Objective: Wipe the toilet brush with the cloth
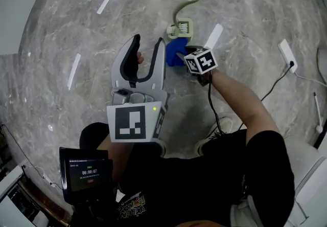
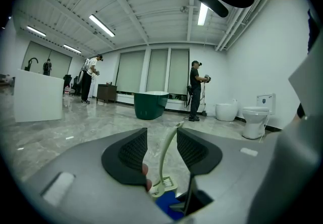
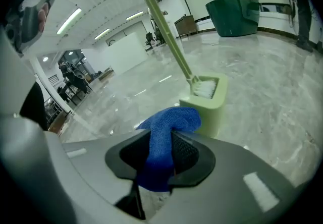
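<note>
A pale green toilet brush (image 1: 182, 26) stands in its holder on the marble floor, its curved handle (image 1: 190, 2) rising behind. My right gripper (image 1: 183, 56) is shut on a blue cloth (image 1: 175, 50), which hangs just in front of the holder. In the right gripper view the cloth (image 3: 162, 142) fills the jaws, with the holder (image 3: 208, 101) and bristles right behind it. My left gripper (image 1: 148, 42) is held level to the left of the cloth, open and empty. In the left gripper view the brush handle (image 2: 166, 152) shows beyond the open jaws, and the cloth (image 2: 168, 204) sits low.
A white power strip (image 1: 287, 54) with a cable lies on the floor to the right. A handheld screen (image 1: 85, 172) is at lower left. Farther off stand a green tub (image 2: 150, 105), white toilets (image 2: 255, 118), a white counter (image 2: 38, 100) and several people.
</note>
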